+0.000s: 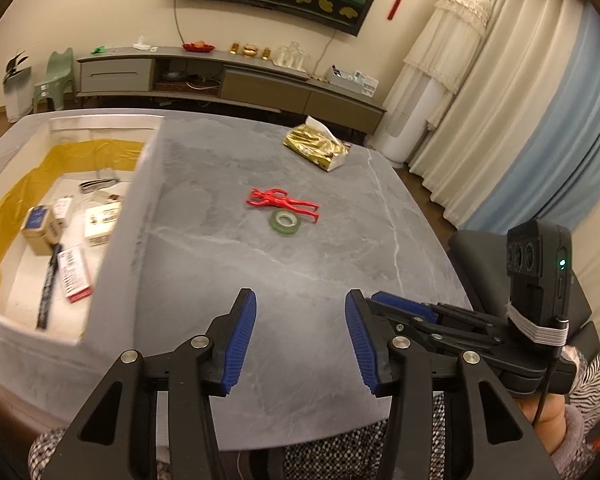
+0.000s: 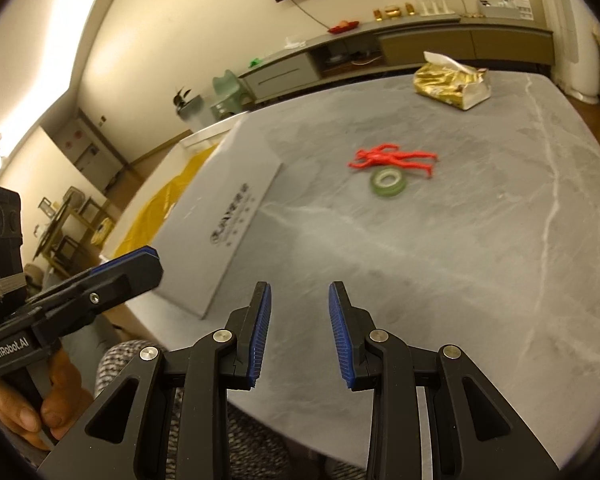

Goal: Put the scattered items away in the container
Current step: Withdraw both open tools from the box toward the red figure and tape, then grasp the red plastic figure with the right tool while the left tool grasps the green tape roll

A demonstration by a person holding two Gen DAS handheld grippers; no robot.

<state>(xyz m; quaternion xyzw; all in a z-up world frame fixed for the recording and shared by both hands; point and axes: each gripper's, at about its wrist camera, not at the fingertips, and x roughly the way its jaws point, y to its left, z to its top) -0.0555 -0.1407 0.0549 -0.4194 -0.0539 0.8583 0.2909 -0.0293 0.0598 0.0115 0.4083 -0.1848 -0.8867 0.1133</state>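
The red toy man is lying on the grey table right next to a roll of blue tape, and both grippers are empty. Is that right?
Almost. The tape roll beside the red toy man is green, not blue; the left wrist view shows it. The rest holds: both lie on the grey table, and the left gripper and right gripper are open and empty.

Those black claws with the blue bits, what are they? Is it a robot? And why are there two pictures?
No robot here. A person holds two grabbing tools, one in each hand, and each tool carries a little camera looking along its blue fingers. One picture comes from the left gripper, the other from the right gripper. Both are open and hold nothing.

On the grey table lie a red toy figure and a green roll of tape touching it. Farther back sits a gold tissue pack. On the left is a white box with yellow lining, already holding small packets. The toy and tape are not yet in it.
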